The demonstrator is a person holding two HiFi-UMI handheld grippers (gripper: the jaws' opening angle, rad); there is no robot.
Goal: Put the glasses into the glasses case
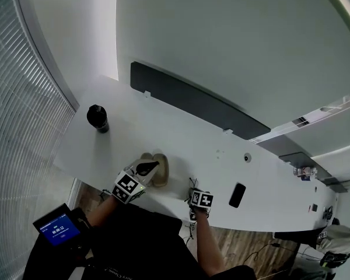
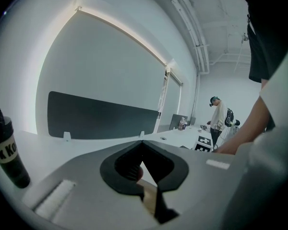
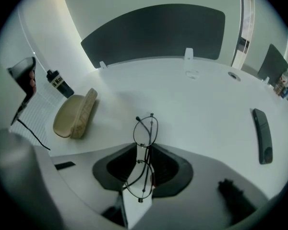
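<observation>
The right gripper [image 3: 144, 147] is clamped on the wire-rimmed glasses [image 3: 146, 131], which are not yet in the tan glasses case [image 3: 76, 115] lying off to its left, near the closed, empty left gripper [image 2: 143, 142].

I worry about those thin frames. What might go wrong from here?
The glasses are pinched in the right gripper by thin wire, so they may twist or slip. The glasses case lies near the table edge and might slide off when nudged.
</observation>
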